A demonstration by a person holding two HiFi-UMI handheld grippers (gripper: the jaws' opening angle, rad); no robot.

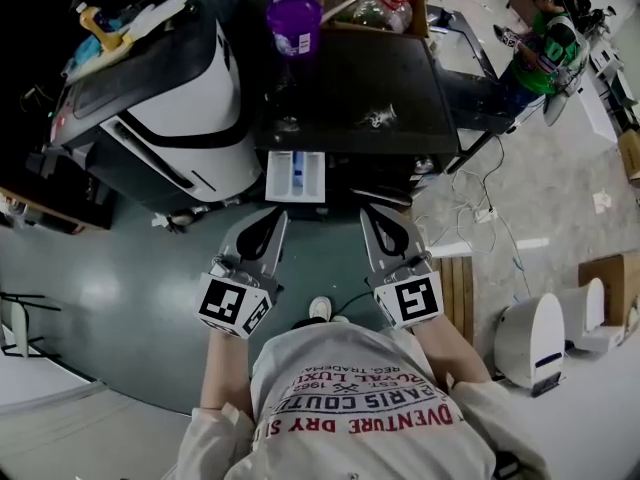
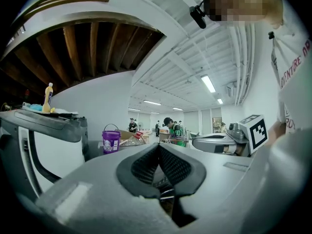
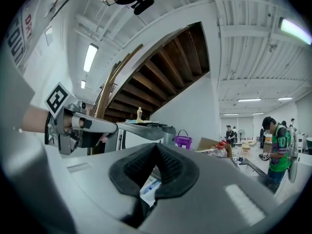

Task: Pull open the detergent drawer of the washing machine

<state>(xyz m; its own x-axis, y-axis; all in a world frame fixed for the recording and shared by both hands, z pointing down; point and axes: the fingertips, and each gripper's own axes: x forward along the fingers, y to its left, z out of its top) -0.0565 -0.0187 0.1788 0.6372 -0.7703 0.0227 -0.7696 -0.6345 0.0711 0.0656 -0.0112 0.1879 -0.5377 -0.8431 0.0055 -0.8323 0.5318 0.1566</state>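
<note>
The black-topped washing machine (image 1: 350,83) stands ahead of me. Its white detergent drawer (image 1: 295,176) sticks out of the front, pulled open, with a blue insert showing inside. My left gripper (image 1: 274,214) hangs just below and left of the drawer, shut with nothing between its pads. My right gripper (image 1: 371,212) is level with it, to the drawer's lower right, also shut and empty. In the left gripper view the left gripper's (image 2: 158,146) pads meet at the tip. Below the right gripper's (image 3: 157,146) closed tip, the drawer (image 3: 147,186) shows through the gap.
A purple bucket (image 1: 294,23) and a cardboard box (image 1: 370,3) sit on the machine's top. A white and black appliance (image 1: 170,88) stands close on the left. Cables run over the floor at right, near a white device (image 1: 530,338). A person in green (image 1: 540,38) sits at far right.
</note>
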